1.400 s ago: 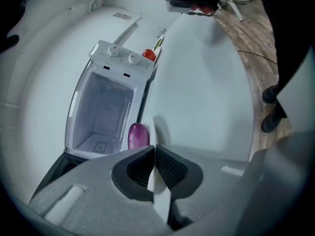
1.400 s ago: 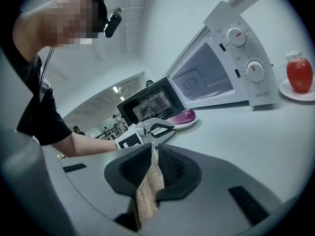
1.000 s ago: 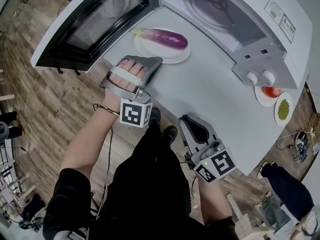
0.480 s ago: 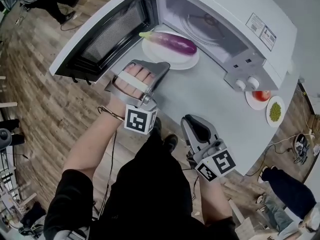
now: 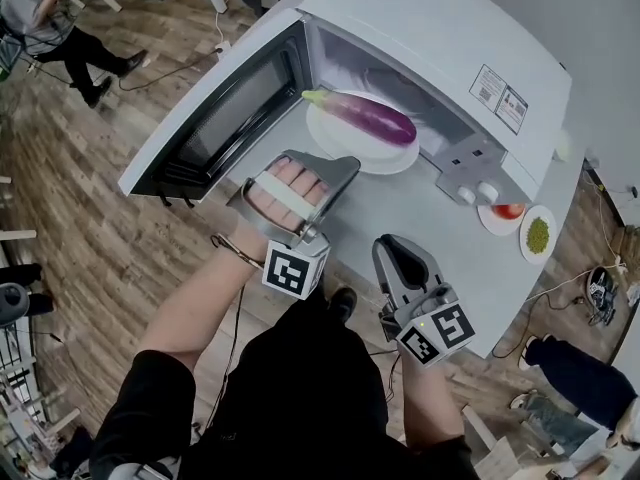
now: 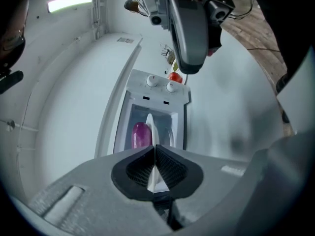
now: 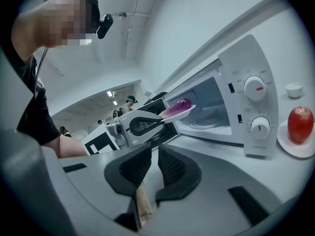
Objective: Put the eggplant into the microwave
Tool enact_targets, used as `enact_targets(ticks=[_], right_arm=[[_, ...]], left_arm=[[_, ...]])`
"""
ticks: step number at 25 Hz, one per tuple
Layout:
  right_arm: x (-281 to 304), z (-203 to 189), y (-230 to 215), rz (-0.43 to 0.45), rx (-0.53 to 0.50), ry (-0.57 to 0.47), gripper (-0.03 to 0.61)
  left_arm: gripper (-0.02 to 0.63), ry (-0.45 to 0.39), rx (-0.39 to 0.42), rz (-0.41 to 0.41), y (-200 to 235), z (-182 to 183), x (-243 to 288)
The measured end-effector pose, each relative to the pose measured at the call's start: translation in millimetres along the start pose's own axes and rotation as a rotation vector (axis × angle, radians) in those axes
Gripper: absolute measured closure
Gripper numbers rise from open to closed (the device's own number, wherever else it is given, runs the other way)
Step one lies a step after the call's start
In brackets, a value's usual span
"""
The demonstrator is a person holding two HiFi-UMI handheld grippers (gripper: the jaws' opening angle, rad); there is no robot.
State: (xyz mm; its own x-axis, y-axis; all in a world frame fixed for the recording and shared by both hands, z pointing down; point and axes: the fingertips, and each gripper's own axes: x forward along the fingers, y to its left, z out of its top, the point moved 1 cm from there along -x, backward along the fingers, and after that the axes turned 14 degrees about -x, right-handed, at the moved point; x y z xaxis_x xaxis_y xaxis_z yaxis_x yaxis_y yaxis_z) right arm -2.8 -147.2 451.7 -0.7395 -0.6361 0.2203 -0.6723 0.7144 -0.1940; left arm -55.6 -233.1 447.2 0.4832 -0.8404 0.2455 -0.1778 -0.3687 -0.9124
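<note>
A purple eggplant (image 5: 368, 117) lies on a white plate (image 5: 345, 150). My left gripper (image 5: 343, 165) is shut on the plate's near rim and holds it at the mouth of the open microwave (image 5: 430, 28). In the left gripper view the plate (image 6: 151, 128) stands edge-on between the shut jaws, with the eggplant (image 6: 141, 134) beyond it in front of the cavity. The right gripper view shows the eggplant (image 7: 180, 104) and plate (image 7: 184, 113) off the table by the opening. My right gripper (image 5: 392, 248) hangs back over the table's near edge, jaws together and empty.
The microwave door (image 5: 215, 118) swings wide open to the left. A red apple (image 7: 300, 124) on a small plate and a dish of green stuff (image 5: 538, 234) sit to the right of the microwave. People stand in the background.
My left gripper has moved forward with the plate and eggplant, from the table in front of the microwave to its opening. The right gripper has stayed put.
</note>
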Motion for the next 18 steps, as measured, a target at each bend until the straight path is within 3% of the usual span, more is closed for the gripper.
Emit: enact_targets(ticks=[8,18], right_arm=[[25,7,-28,-0.084,0.0,-0.023,0.528],[41,2,-36,-0.084,-0.019,-0.019,0.528]], left_arm=[[0.597,-0.061,0.101,-0.026,-9,-19,29],[0.597,-0.077,0.103,-0.061,-21,-32,69]])
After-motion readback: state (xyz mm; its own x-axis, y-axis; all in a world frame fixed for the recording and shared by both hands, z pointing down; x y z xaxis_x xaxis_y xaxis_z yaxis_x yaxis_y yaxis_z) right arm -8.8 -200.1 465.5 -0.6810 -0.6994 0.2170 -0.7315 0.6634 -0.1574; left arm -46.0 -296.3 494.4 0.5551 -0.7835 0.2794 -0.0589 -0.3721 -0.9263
